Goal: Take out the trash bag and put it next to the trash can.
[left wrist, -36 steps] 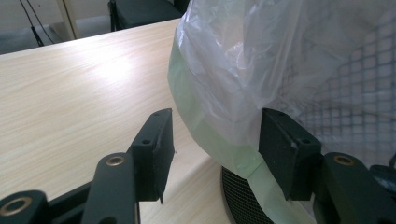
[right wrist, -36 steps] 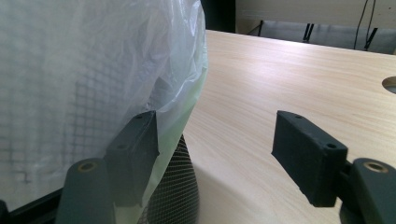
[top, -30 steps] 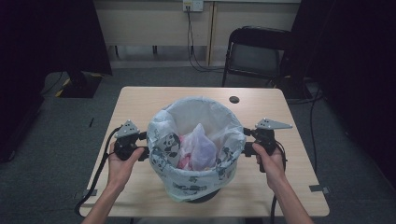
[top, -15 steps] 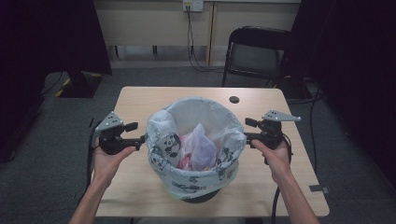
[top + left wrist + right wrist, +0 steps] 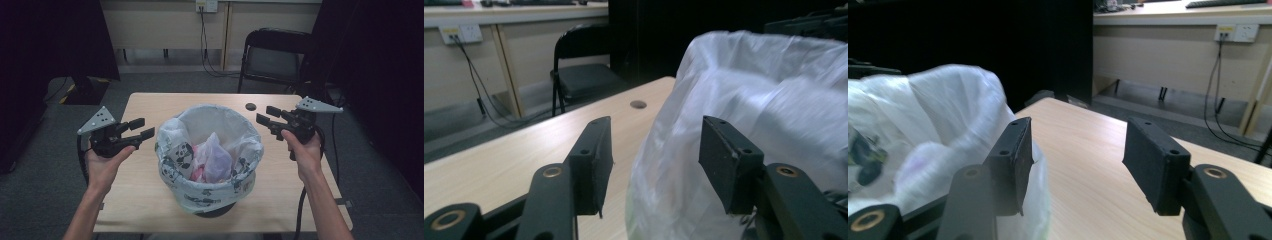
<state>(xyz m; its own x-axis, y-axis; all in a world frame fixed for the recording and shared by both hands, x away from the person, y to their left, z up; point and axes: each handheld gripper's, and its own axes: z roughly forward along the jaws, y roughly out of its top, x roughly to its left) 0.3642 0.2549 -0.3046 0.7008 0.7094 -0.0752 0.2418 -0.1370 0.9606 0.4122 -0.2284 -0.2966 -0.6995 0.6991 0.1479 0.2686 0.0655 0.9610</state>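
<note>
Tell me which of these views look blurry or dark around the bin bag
High view: sharp, table lit, surroundings dark. Left gripper view: the bag is soft, its jaws crisp. Right gripper view: the bag is smeared, the table clearer.

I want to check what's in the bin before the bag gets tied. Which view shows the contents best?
The high view: it looks down into the white bin liner, showing a pink-and-white bag inside. The left gripper view shows the liner's outer wall, nothing inside. The right gripper view shows its blurred rim.
</note>
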